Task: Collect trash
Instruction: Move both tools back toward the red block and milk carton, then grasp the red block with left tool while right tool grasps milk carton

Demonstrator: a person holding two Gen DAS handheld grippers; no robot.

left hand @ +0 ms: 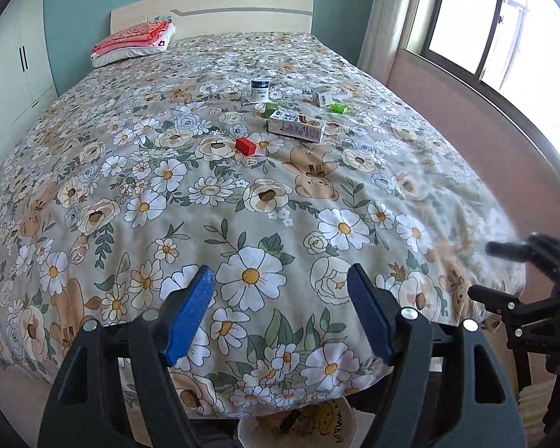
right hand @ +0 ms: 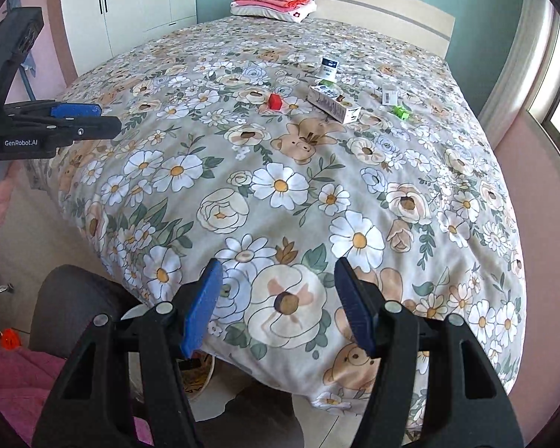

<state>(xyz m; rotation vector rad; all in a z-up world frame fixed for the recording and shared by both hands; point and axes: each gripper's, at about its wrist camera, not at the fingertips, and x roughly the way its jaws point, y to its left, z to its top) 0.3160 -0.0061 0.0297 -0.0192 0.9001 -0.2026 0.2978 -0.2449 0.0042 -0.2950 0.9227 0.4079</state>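
Approach step, by judgement: nothing is collected yet. The left gripper (left hand: 280, 313) and right gripper (right hand: 274, 304) both angle down over the near edge of the bed (left hand: 93, 186), fingers parted and empty. The trash lies well beyond, mid-bed: red block (left hand: 246, 146), long carton (left hand: 296, 128), white can (left hand: 261, 89); the next move calls for a forward reach.

Definitely a home bedroom: a bed (left hand: 242, 194) with a floral cover, a headboard (left hand: 212, 11), a pillow (left hand: 130, 50), a wardrobe (right hand: 130, 0) and a curtained window (left hand: 485, 22) are seen.
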